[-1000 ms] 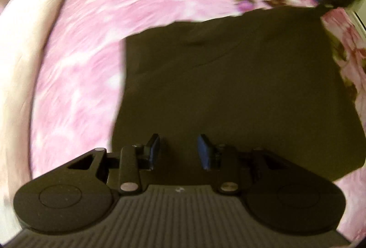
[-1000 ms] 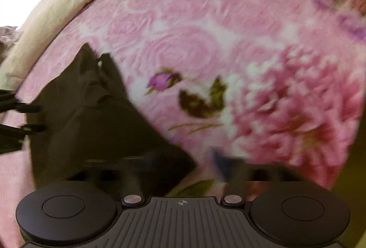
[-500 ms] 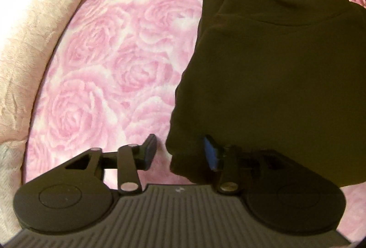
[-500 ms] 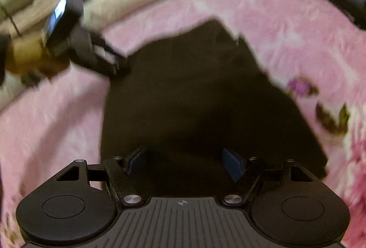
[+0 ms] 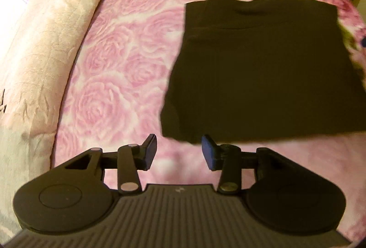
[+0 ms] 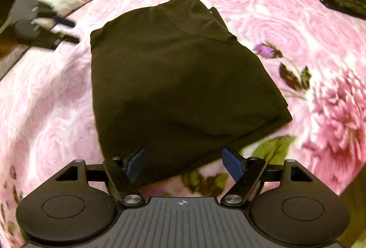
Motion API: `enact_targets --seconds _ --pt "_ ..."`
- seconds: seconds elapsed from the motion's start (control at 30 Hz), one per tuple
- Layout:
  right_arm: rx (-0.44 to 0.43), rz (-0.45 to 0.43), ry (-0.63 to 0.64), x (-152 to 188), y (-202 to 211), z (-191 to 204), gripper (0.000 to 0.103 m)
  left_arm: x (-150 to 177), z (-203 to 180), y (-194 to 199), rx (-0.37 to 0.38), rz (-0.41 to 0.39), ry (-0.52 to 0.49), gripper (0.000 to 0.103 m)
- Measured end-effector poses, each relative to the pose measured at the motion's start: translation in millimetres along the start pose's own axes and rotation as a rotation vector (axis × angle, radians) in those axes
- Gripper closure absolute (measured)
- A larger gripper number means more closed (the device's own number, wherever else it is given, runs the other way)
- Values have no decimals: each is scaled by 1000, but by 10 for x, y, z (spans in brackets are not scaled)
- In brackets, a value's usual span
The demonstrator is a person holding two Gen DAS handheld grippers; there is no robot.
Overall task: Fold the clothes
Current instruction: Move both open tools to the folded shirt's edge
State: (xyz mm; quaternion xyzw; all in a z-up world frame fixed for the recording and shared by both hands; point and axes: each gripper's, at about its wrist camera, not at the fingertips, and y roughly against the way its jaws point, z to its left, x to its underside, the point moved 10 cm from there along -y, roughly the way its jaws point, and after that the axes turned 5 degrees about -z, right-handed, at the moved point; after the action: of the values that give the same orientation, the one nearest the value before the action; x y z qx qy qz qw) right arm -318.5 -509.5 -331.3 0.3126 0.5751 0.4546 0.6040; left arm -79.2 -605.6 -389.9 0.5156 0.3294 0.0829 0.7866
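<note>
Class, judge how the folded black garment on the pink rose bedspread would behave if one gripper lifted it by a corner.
The folded black garment is probably floppy: its layered edges sag and crease. Lifted by one corner, the fold would likely fall open. It looks light and unlikely to slip on the textured pink rose bedspread.

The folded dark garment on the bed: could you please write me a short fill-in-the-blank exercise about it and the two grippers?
1. The dark garment lies folded on a floral bedspread whose main colour is ____.
2. The left gripper has its jaws ____, holding nothing.
3. The right gripper has its jaws ____ at the garment's near edge.
4. Left of the bedspread lies a ____-coloured blanket.

Missing words: pink; open; open; cream
</note>
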Motion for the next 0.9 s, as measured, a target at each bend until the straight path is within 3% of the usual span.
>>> enact_targets --seconds 0.17,0.33,0.53,0.63,0.7,0.8,0.9 --pt "10 -21 37 -73 171 411 27 141 -353 363 25 -31 -54 62" --pt "43 -12 161 89 151 836 26 359 -581 579 35 -41 -82 61" --pt "105 1 241 292 145 1045 26 541 -763 703 36 -68 -164 54" --pt "137 -6 282 321 88 1106 26 600 -857 730 28 -90 -237 46" --pt "164 -16 314 307 -5 1126 26 589 -922 708 11 -120 -318 34" --pt "192 -30 370 277 -159 1160 26 553 -999 615 -9 -163 -425 24" --pt "207 -26 424 283 -352 1178 26 519 -1061 448 -19 -192 -517 20"
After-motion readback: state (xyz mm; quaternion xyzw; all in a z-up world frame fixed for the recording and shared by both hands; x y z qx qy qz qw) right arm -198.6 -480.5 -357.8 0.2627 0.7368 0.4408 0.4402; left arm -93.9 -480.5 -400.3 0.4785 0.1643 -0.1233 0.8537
